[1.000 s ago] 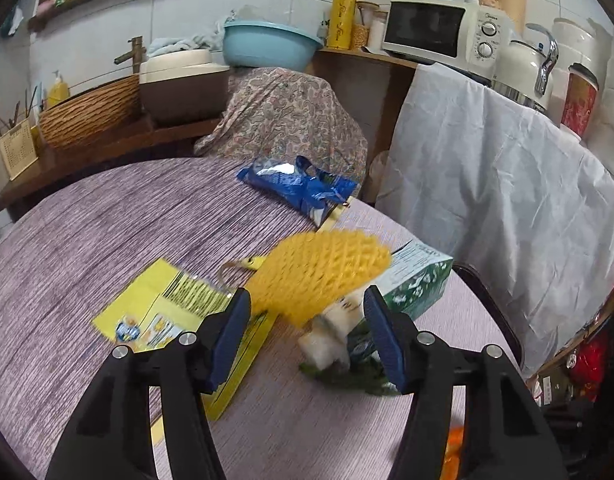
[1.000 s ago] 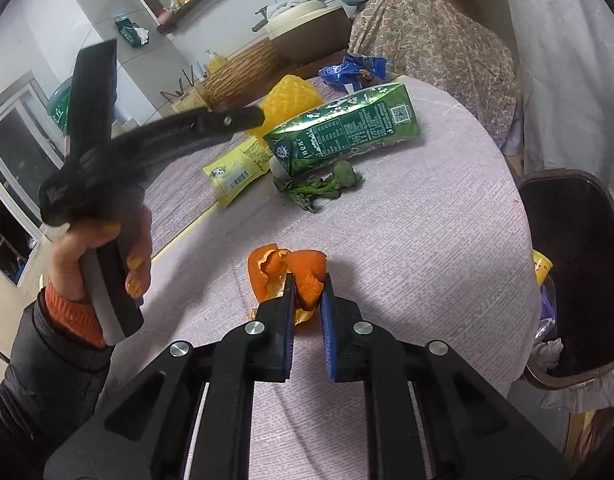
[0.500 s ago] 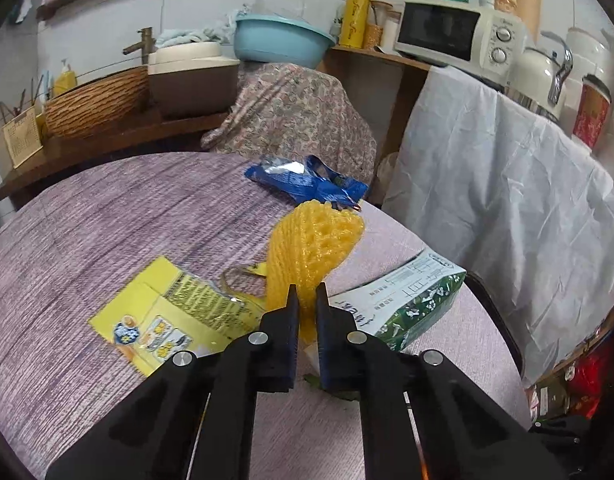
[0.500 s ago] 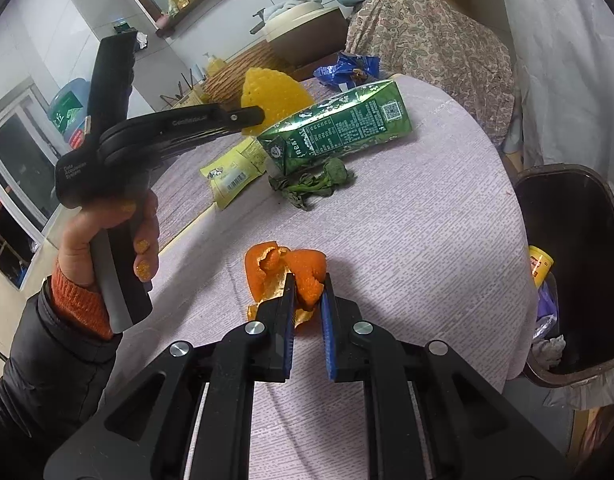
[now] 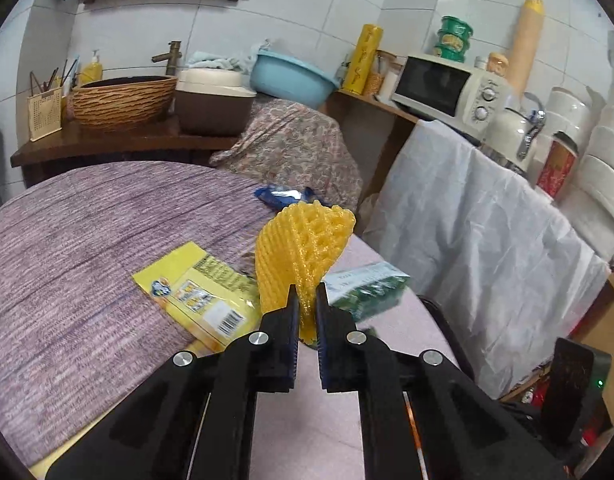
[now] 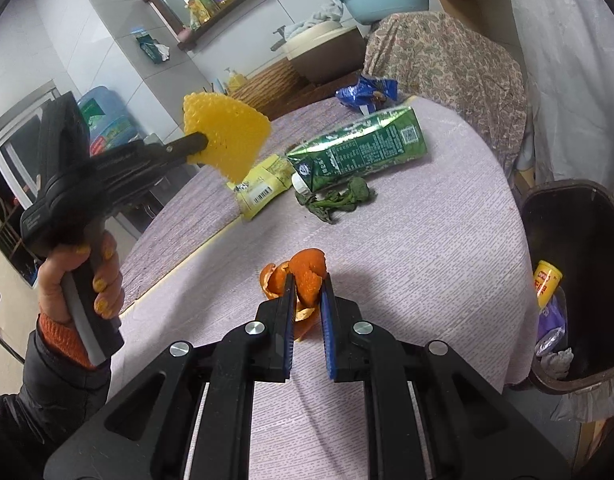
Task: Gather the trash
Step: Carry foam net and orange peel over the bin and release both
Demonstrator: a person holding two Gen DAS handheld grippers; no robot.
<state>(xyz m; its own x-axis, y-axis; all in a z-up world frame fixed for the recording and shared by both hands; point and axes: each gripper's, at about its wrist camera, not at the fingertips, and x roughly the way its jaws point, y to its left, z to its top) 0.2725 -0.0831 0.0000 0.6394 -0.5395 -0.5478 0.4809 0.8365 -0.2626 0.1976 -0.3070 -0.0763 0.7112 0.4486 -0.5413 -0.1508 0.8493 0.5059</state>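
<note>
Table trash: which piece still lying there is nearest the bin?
The green carton, lying on its side; the blue wrapper and yellow packet lie farther from the bin.

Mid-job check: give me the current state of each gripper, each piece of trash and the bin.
left gripper: shut on yellow foam net, lifted.
right gripper: shut on orange peel.
green carton: lying on its side.
wilted greens: on table.
yellow wrapper: flat.
trash bin: open.

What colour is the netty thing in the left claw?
Yellow foam net, clearest in the right wrist view.
</note>
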